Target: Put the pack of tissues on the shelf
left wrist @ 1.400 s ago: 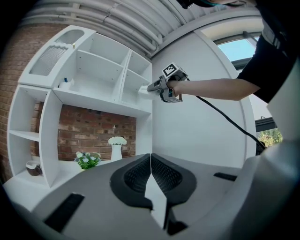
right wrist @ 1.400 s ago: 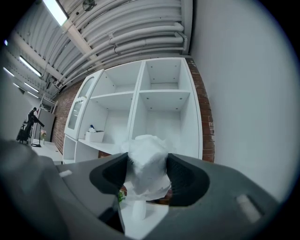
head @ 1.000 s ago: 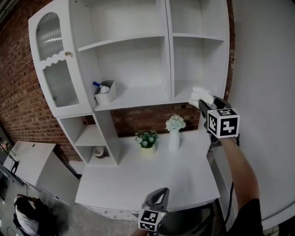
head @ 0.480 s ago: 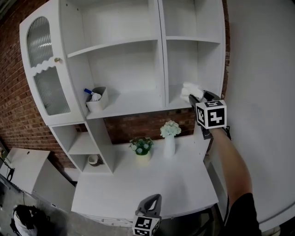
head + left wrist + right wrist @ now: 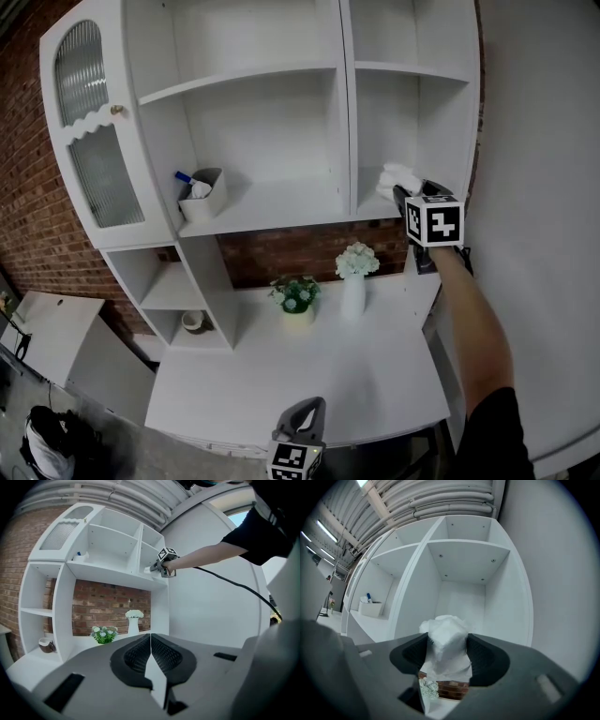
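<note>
Your right gripper (image 5: pixel 405 194) clamps the pack of tissues (image 5: pixel 396 176) at the right shelf (image 5: pixel 370 208) compartment's mouth. Your left gripper (image 5: pixel 307 412) hangs closed and empty by the counter's (image 5: pixel 281 375) near edge.

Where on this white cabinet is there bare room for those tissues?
The narrow right compartment ahead of the tissues is bare. The wide shelf is free from the bin to the divider. The desk is crowded at the back by plant and vase; its front is bare.

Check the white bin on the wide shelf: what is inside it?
The white bin holds a blue-tipped item and a white object poking above its rim. Its wall covers their lower parts, so neither can be identified.
</note>
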Available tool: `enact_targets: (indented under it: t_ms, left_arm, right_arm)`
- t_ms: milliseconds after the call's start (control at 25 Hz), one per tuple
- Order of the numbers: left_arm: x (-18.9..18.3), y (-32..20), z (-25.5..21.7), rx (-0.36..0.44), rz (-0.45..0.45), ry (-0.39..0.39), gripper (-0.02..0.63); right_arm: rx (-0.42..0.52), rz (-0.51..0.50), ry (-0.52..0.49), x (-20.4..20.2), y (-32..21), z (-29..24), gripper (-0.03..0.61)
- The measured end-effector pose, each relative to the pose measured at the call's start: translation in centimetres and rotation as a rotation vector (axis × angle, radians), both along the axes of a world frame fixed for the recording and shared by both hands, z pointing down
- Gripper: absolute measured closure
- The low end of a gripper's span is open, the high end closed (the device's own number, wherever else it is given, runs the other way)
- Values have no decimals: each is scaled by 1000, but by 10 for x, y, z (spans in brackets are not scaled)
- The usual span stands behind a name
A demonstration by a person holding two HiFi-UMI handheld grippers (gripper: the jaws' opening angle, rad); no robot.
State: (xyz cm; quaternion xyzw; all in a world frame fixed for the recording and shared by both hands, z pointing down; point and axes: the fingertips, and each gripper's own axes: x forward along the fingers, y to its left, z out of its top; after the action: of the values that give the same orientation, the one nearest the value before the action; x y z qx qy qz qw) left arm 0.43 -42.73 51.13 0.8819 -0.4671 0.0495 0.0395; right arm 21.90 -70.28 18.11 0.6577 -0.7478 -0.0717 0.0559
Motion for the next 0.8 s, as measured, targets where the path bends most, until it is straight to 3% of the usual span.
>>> enact_targets:
  t_ms: [440, 560, 800]
  left_arm:
    - [-12, -4, 13, -28, -45, 3, 601]
    - [-11, -5, 19, -23, -49, 10, 601]
    - [-5, -3, 13, -32, -34, 2, 601]
  right_arm:
    - [-23, 9, 10, 0, -17, 16, 306]
    - [-27, -30, -6, -6, -16, 17, 233]
    - [-6, -73, -66, -8, -14, 12, 150]
